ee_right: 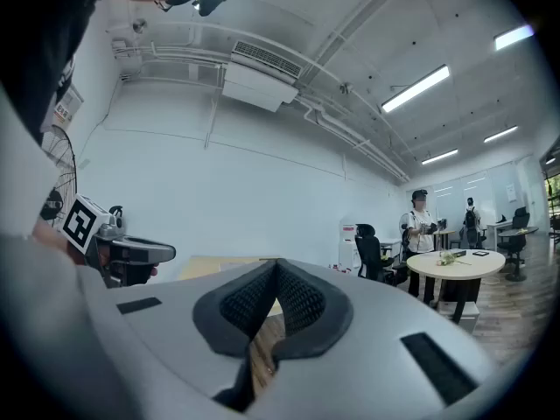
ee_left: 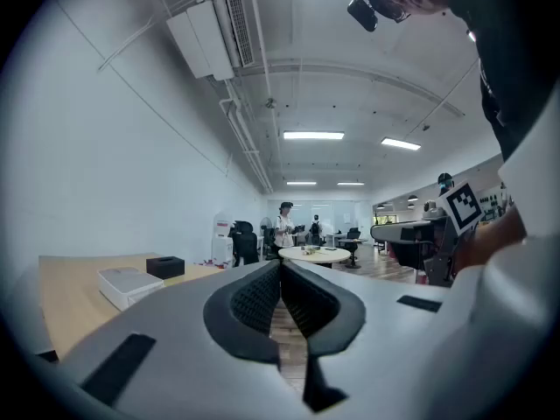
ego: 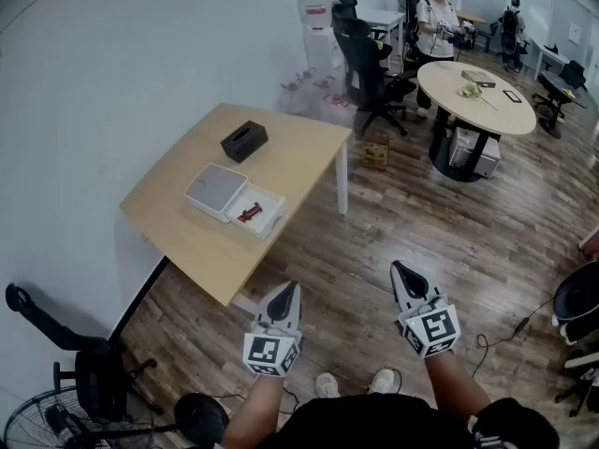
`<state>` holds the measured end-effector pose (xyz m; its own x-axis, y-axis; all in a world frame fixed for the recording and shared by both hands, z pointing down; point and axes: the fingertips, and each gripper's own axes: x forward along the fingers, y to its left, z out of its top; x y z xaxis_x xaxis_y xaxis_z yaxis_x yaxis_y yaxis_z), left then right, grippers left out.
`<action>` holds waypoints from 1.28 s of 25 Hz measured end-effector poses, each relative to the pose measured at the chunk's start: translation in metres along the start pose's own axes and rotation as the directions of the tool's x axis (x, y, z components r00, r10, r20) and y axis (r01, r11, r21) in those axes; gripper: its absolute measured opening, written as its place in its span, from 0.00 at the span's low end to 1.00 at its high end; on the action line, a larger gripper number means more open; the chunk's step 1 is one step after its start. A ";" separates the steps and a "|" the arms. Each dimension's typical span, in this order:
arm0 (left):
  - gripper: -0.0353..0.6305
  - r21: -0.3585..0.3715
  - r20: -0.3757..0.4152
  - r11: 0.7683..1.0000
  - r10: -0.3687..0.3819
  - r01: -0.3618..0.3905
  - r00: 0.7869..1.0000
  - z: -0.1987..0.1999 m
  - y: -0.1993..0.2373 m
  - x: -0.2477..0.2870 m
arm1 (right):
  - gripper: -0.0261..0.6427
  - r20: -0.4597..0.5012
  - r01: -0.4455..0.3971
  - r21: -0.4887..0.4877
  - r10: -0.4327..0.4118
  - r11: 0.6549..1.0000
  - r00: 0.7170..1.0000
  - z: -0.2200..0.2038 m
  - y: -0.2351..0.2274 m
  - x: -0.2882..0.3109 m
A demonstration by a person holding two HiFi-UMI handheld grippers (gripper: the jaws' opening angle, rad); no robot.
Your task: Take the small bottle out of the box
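On the wooden table (ego: 299,148) lies a flat white box (ego: 217,191) with its lid swung open. In its open half rests a small dark-red thing (ego: 249,213), too small to make out clearly. Both grippers hang level in the air over the floor, well short of the table. My left gripper (ego: 288,289) is shut and empty; its jaws meet in the left gripper view (ee_left: 280,266), where the white box (ee_left: 125,283) shows far left. My right gripper (ego: 401,267) is shut too, with nothing between its jaws (ee_right: 276,266).
A black tissue box (ego: 244,141) stands behind the white box. To the right are a round table (ego: 475,96), black office chairs (ego: 367,73) and a standing person (ego: 438,21). A floor fan (ego: 56,419) sits at the lower left, with cables on the wooden floor (ego: 510,330).
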<state>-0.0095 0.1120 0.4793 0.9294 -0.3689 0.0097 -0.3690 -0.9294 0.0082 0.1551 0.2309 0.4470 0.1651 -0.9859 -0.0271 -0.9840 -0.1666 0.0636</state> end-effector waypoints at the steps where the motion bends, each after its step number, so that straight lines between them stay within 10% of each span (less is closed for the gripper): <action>1: 0.07 -0.001 -0.003 1.000 -0.001 0.001 1.000 -0.001 0.000 -0.001 | 0.06 0.000 -0.003 0.001 0.003 1.000 1.000 -0.001 0.001 0.000; 15: 0.07 -0.016 -0.012 1.000 -0.017 0.016 1.000 -0.004 0.018 -0.005 | 0.07 0.002 -0.008 -0.035 0.008 0.999 1.000 -0.001 0.021 0.021; 26: 0.07 -0.020 -0.006 0.999 -0.042 0.042 0.999 -0.004 0.060 -0.016 | 0.73 0.009 -0.005 -0.037 0.005 0.999 1.000 0.004 0.055 0.067; 32: 0.07 -0.017 -0.004 0.999 -0.031 0.031 1.000 -0.007 0.087 -0.019 | 0.89 -0.006 -0.009 -0.053 0.009 0.999 1.000 -0.001 0.071 0.092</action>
<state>-0.0597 0.0384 0.4872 0.9404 -0.3399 0.0136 -0.3401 -0.9400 0.0260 0.1001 0.1281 0.4503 0.1565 -0.9875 -0.0207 -0.9805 -0.1579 0.1169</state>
